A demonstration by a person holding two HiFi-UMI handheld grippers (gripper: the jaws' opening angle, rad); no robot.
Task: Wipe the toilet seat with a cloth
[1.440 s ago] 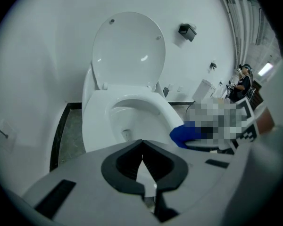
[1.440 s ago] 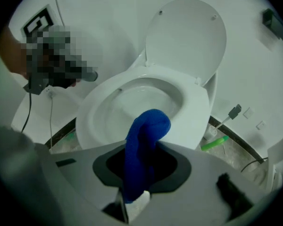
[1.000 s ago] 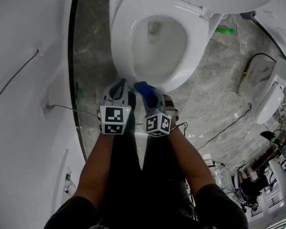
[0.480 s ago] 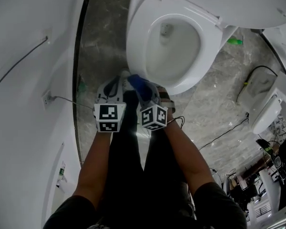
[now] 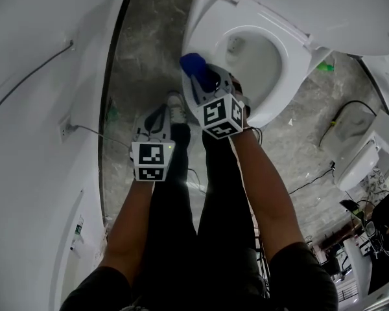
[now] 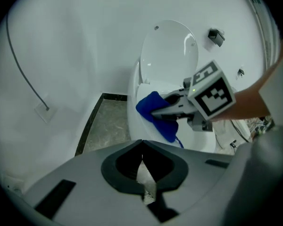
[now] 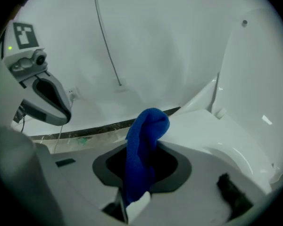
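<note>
The white toilet seat (image 5: 204, 28) rings the open bowl at the top of the head view, with the lid (image 6: 170, 51) raised behind it. My right gripper (image 5: 204, 83) is shut on a blue cloth (image 5: 193, 62), which hangs over the seat's near left rim. In the right gripper view the cloth (image 7: 144, 140) stands folded between the jaws, with the seat (image 7: 217, 131) just beyond it. My left gripper (image 5: 161, 112) is shut and empty, low over the floor to the left of the bowl. From the left gripper (image 6: 142, 161), the cloth (image 6: 153, 109) shows ahead.
A white wall (image 5: 39, 109) with a thin cable and a socket runs down the left. Grey marble floor (image 5: 142, 63) lies between it and the toilet. A green object (image 5: 324, 65), cables and another white fixture (image 5: 356, 157) lie to the right. The person's legs stand below.
The right gripper has carried the blue cloth forward and up, from beside the left gripper to the seat's near left rim. The left gripper has stayed low and shut.
</note>
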